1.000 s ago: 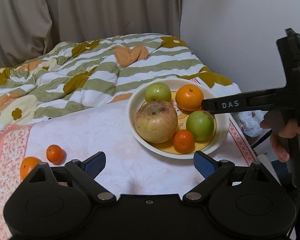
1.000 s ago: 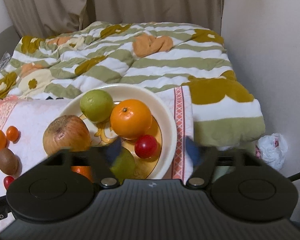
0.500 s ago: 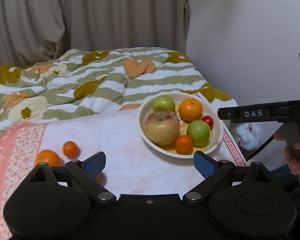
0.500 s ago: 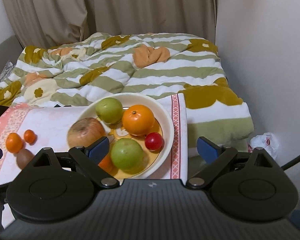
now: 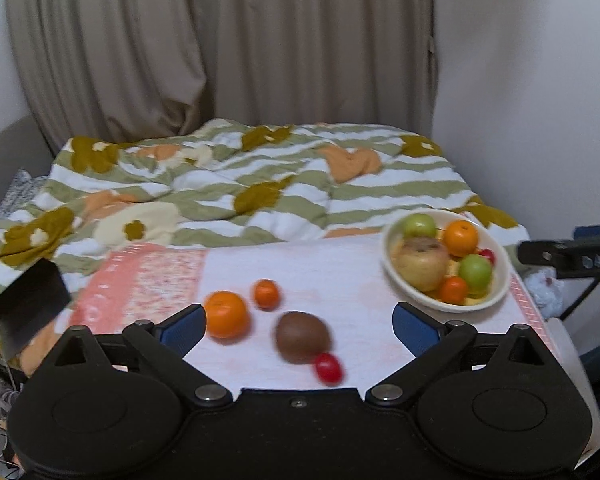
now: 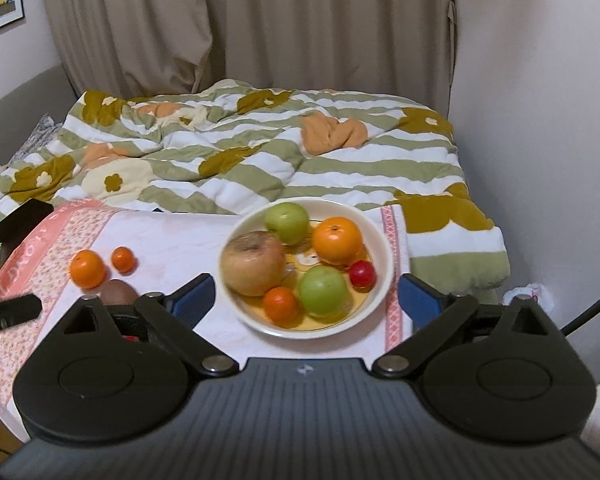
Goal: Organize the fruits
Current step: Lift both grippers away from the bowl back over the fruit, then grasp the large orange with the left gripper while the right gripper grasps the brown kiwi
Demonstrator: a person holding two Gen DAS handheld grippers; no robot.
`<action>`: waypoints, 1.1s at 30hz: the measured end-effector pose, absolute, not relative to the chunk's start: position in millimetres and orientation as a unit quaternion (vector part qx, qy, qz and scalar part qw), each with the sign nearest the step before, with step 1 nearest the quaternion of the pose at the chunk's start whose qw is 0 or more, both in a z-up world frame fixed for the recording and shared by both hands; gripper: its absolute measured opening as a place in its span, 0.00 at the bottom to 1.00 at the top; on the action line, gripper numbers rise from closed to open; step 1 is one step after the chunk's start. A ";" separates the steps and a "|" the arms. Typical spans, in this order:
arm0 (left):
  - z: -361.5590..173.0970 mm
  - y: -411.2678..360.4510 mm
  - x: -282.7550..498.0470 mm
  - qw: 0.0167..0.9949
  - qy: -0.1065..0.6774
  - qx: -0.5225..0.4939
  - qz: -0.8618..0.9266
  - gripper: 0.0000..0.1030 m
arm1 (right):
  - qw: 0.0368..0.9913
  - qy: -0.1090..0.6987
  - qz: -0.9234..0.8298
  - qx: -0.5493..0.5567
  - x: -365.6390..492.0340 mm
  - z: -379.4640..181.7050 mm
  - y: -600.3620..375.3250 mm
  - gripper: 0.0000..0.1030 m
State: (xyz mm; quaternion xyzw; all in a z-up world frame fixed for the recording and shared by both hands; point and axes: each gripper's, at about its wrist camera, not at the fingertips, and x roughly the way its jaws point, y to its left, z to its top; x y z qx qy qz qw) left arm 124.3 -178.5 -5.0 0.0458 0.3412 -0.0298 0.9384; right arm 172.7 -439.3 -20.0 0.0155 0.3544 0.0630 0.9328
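Observation:
A cream bowl (image 6: pixel 384 248) on the table holds two green apples, a large orange (image 6: pixel 337 240), a big brownish apple (image 6: pixel 254 262), a mandarin and a small red fruit. Loose on the cloth to its left lie an orange (image 5: pixel 225 314), a small mandarin (image 5: pixel 266 294), a kiwi (image 5: pixel 302 336) and a red tomato (image 5: pixel 329 367). My left gripper (image 5: pixel 298 312) hovers above these loose fruits, its jaws opening with nothing between them. My right gripper (image 6: pixel 306 284) hangs open over the bowl's near side, holding nothing.
The table wears a white cloth with a pink flowered border (image 5: pixel 140 280). Behind it lies a bed with a green-striped quilt (image 6: pixel 260 152), then curtains. A wall stands close on the right, with a white bag (image 6: pixel 524 294) on the floor. A black object (image 5: pixel 28 304) sits at the table's left end.
Both grippers have drawn back and up from the bowl, which looks smaller. The left view swung left, bringing the kiwi and red tomato into sight. The right view is no longer blurred.

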 end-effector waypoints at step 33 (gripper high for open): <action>-84.5 -31.1 270.2 0.866 0.446 0.073 -0.214 0.98 | 0.894 0.442 -0.001 0.070 198.5 -106.3 -228.2 1.00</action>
